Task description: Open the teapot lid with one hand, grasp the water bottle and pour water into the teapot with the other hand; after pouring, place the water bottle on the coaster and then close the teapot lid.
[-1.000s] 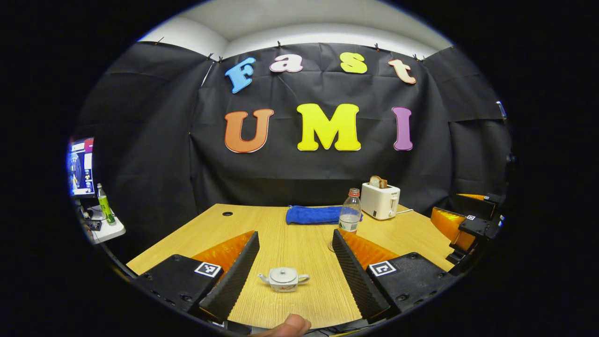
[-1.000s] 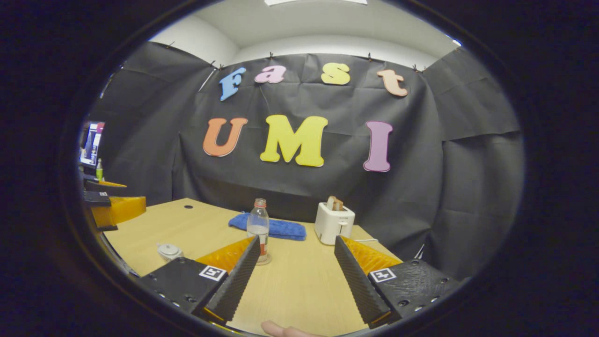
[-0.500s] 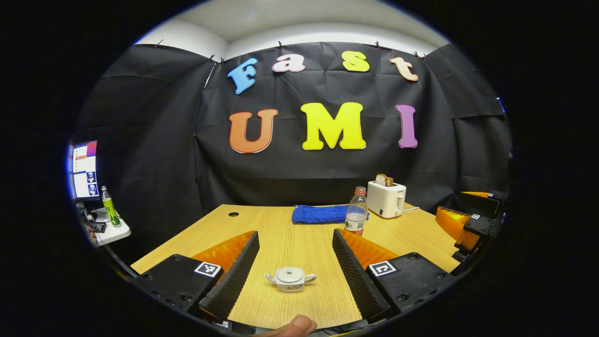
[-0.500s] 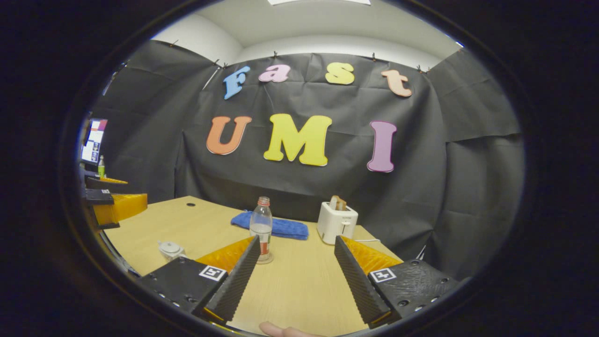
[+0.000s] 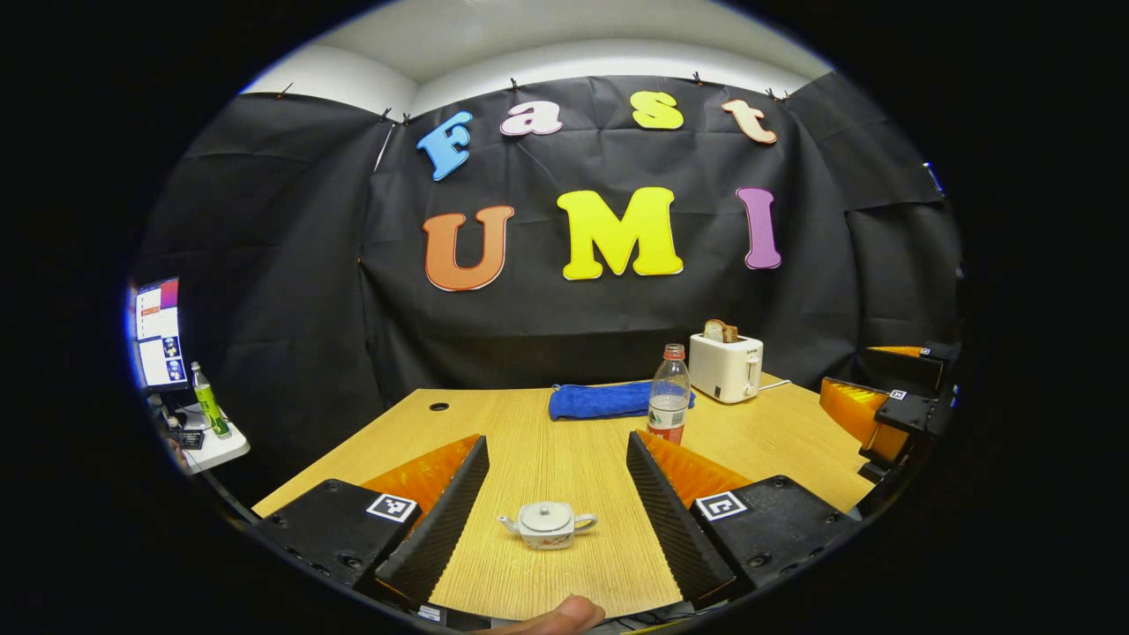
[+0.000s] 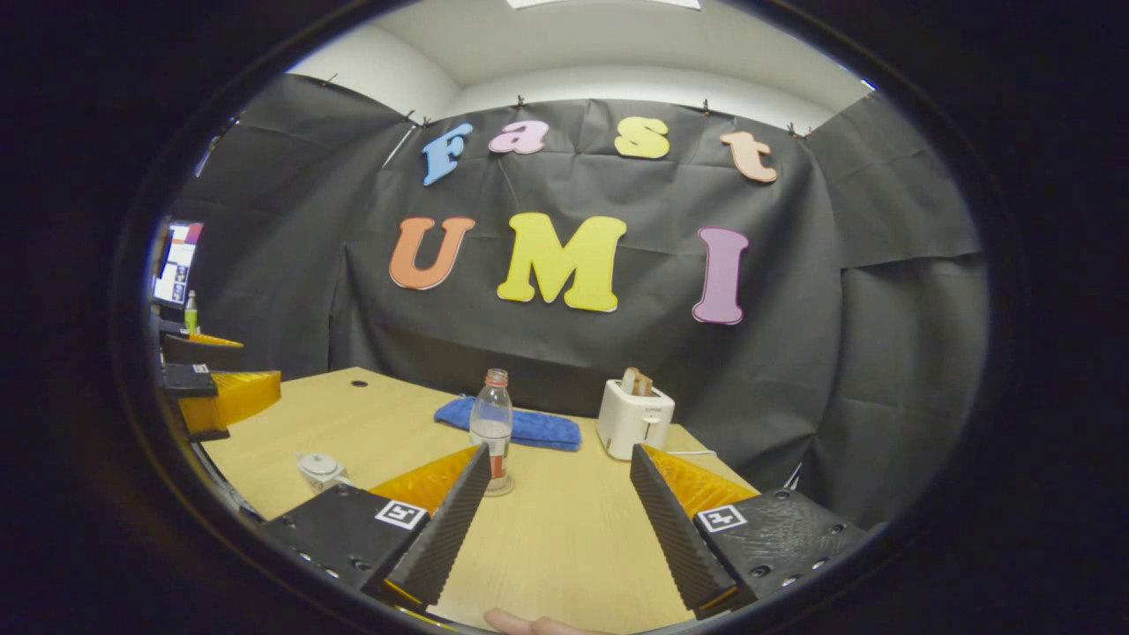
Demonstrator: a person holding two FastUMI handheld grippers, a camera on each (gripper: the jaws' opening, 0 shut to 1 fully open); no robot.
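Little has changed over the last sec. In the left gripper view the teapot [image 5: 547, 525] sat a touch lower and farther left between the fingers, so the left claw [image 5: 556, 511] has drifted slightly and tipped down; the bottle [image 5: 669, 394] has slid up the view accordingly. The right claw [image 6: 560, 520] view barely shifted.

Both claws are spread wide, pinching nothing, held above the bench [image 5: 564, 459].

Teapot: on the near bench at 6 o'clock of the left view, lid [image 5: 545, 512] seated on top, spout to 9. Bottle: upright, partly filled, at about 2 o'clock from the pot, standing on the coaster [image 6: 499, 487].

Lid on and bottle on coaster fits both a job done and one not started; pics can't split those, so the small drift reads as hovering only.
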